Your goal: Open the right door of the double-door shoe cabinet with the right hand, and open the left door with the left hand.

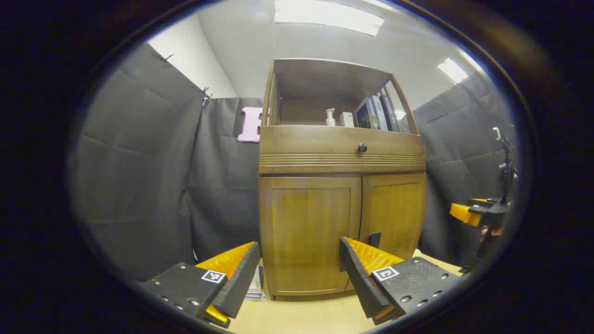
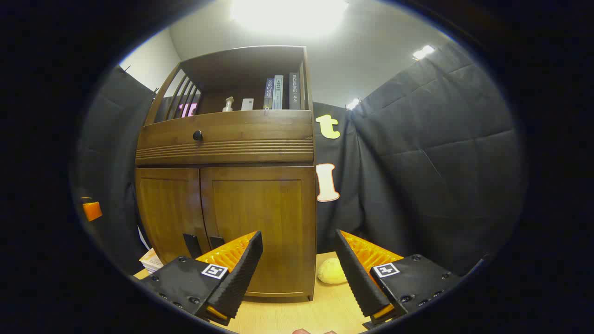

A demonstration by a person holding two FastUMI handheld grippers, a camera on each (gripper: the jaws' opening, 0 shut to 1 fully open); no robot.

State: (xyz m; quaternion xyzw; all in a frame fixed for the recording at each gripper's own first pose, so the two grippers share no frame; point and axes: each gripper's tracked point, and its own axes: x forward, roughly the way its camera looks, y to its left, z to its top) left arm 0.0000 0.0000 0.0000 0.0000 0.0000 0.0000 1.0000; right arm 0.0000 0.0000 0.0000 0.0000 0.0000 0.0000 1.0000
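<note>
Both grippers hover in front of the closed shoe cabinet (image 1: 342, 185), each with its fingers spread and empty.

The left gripper (image 1: 299, 271) faces the left door (image 1: 310, 234); the right gripper (image 2: 297, 266) faces the right door (image 2: 260, 227). Both doors are shut, their dark handles (image 2: 192, 244) side by side at the centre seam. The cabinet stands on a light wooden table (image 2: 297, 313), with books (image 2: 278, 93) on its open shelf.

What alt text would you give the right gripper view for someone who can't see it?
A wooden shoe cabinet stands ahead with its left door and right door both closed, the open right gripper held low before it. A pale round object lies on the tabletop beside the cabinet.
</note>
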